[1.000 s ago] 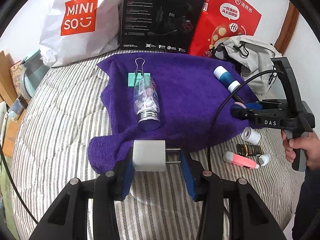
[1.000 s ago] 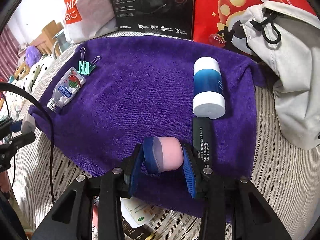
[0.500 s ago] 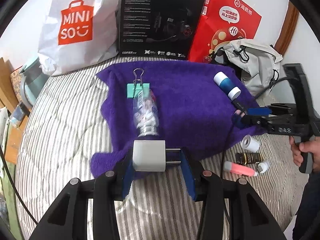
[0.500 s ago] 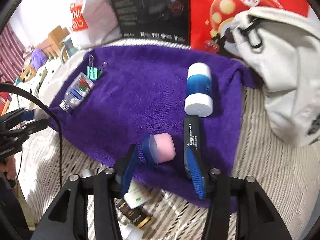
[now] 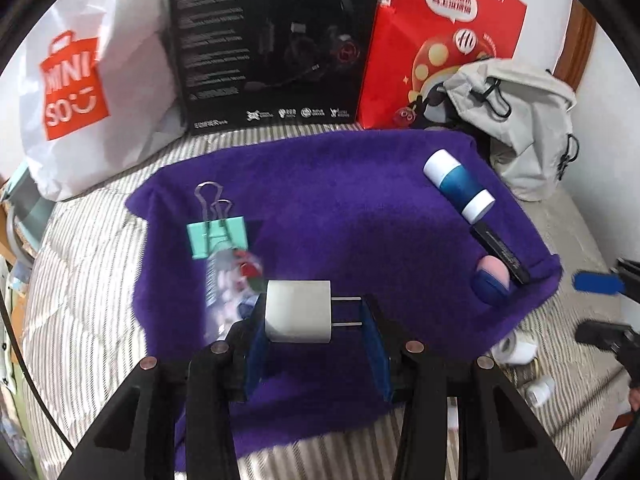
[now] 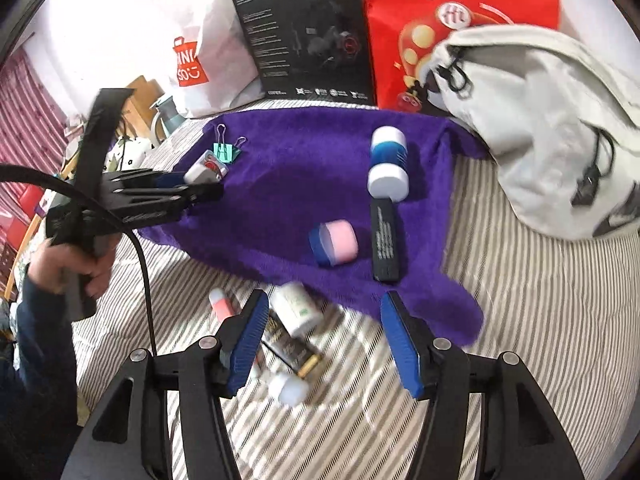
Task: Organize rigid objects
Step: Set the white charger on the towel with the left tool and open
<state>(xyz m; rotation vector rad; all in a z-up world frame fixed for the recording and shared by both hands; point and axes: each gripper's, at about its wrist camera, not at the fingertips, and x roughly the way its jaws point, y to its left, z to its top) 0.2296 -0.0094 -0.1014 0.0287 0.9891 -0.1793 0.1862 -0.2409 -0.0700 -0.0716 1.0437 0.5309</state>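
**Charger in transit to the towel; right tongs free**

While the left tongs [image 5: 316, 316] clamp a white plug charger [image 5: 298, 311] sideways, prongs against one pad, they hang over the near part of the purple towel [image 5: 340, 208], which appears to serve as the collection area on the striped bed [image 6: 520, 288]. Just beyond those tongs lies a clear bottle [image 5: 228, 280] holding small pale pieces, blurred; a green binder clip [image 5: 217, 236] touches its far end. The right tongs [image 6: 324, 340] stand spread and empty above loose bottles [image 6: 294, 308] off the towel, probably the next pick. Ahead of them lie a pink-and-blue jar [image 6: 333, 242], black tube [image 6: 385, 242] and blue-and-white canister [image 6: 388, 168]; their contents cannot be seen.
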